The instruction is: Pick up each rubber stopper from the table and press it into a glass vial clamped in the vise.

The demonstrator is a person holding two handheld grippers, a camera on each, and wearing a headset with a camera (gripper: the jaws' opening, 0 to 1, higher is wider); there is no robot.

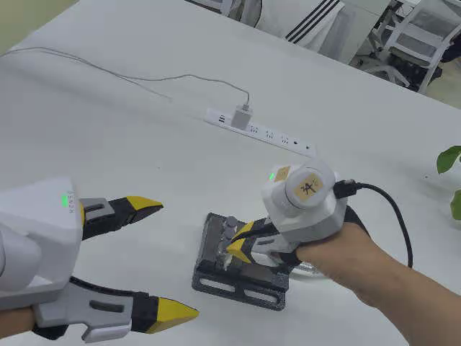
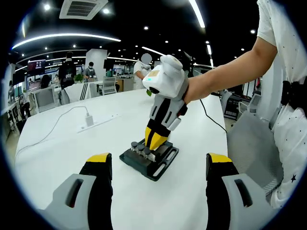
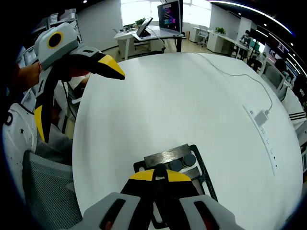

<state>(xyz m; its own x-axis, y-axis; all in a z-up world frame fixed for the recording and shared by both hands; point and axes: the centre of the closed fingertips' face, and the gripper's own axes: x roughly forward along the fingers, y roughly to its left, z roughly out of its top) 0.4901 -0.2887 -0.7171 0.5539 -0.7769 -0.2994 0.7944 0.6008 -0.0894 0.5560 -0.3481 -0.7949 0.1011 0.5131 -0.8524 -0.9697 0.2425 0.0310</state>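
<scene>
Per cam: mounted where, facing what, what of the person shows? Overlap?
Head view: on headset, down at table; left gripper open, right gripper at vise, hand.
Left gripper view: on left gripper, faces vise, right gripper; own jaws apart; arm.
Right gripper view: on right gripper, down onto vise; own jaws together; left gripper upper left.
Shared: vise in all.

Open-plan office: desks (image 3: 144, 37), monitors (image 3: 170, 13), swivel chairs (image 1: 425, 40).

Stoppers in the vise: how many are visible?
3 stoppers in a row in the vise: one at the right tool's tips, one mid-row, one at the end. More may be hidden.
</scene>
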